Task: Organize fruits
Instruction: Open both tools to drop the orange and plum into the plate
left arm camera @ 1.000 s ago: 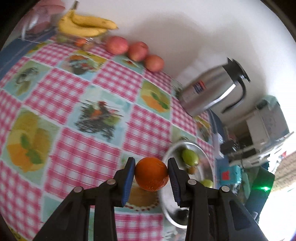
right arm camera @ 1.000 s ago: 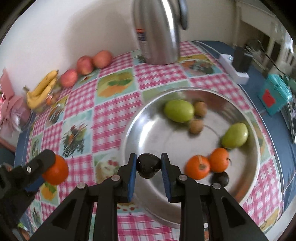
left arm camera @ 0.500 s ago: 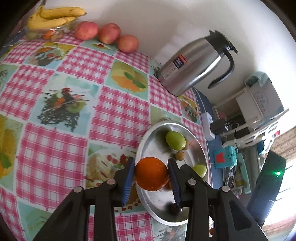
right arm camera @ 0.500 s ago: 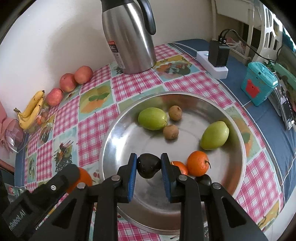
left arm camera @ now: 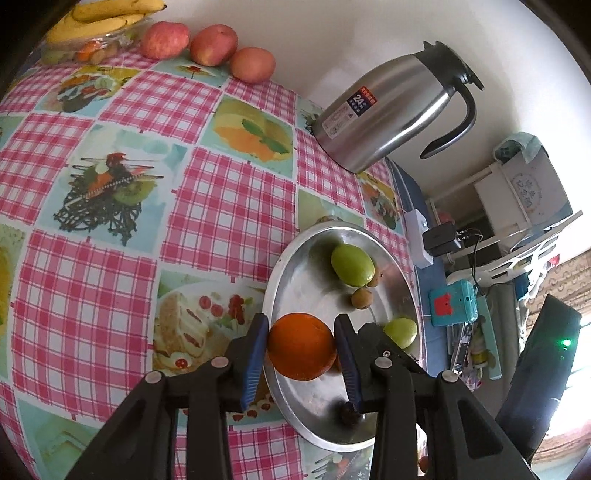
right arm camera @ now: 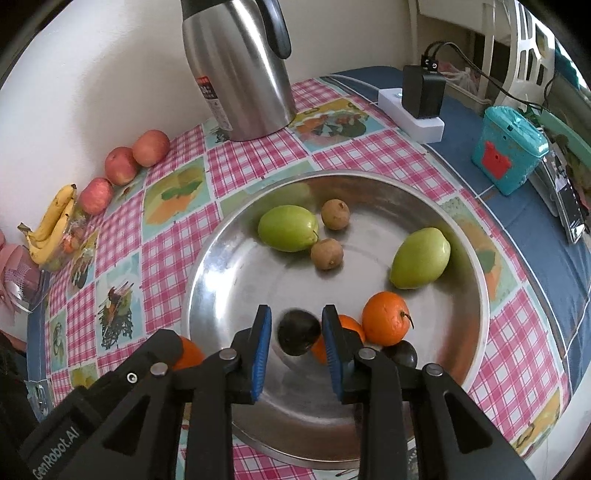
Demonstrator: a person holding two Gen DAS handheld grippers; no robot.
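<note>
My left gripper (left arm camera: 301,325) is shut on an orange (left arm camera: 301,347) and holds it over the near-left rim of the steel bowl (left arm camera: 280,266). In the right wrist view the same orange (right arm camera: 190,352) shows at the bowl's left edge. My right gripper (right arm camera: 296,314) hangs over the bowl (right arm camera: 207,258) and its jaws are opening. A dark round fruit (right arm camera: 298,332), blurred, sits between the pads with a gap on each side. The bowl holds two green fruits (right arm camera: 288,228), two small brown fruits (right arm camera: 327,253), two oranges (right arm camera: 386,317) and another dark fruit (right arm camera: 400,352).
A steel jug (left arm camera: 391,110) stands behind the bowl by the wall. Three apples (left arm camera: 214,44) and a bunch of bananas (left arm camera: 103,18) line the far-left wall. Right of the bowl are a power strip with an adapter (right arm camera: 417,107) and a teal box (right arm camera: 508,151).
My left gripper carried the orange right, from over the cloth to over the bowl's rim. The right jaws have parted and the dark fruit no longer touches the pads.
</note>
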